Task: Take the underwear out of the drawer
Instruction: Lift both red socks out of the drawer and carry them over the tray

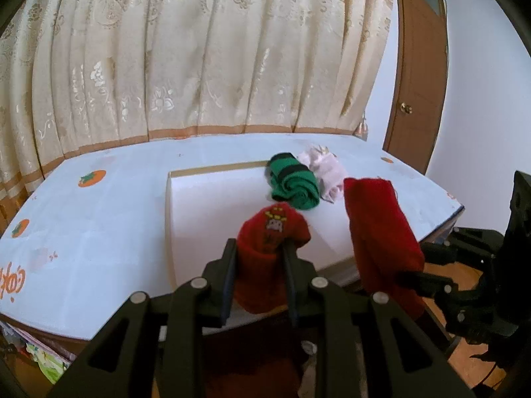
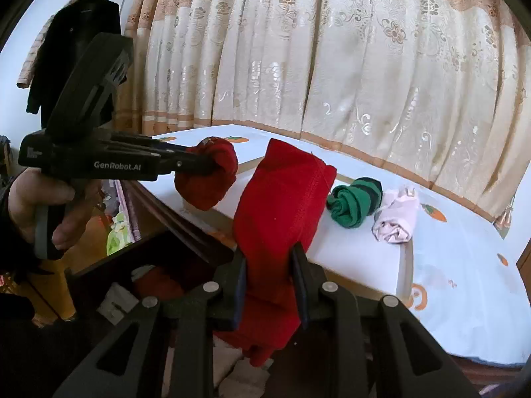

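Red underwear (image 2: 282, 199), long axis upright at centre frame, clamped in the narrow right gripper (image 2: 269, 272); left gripper (image 1: 260, 258) pinches a bunched red piece (image 1: 268, 235).

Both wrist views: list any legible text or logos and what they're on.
"GenRobot.AI": white lettering on the side of the left gripper, seen in the right wrist view.
Orange characters on the tablecloth, left edge of the left wrist view: cut off, unreadable.
Yellow and white emblem on the red garment in the left gripper: not legible as words.
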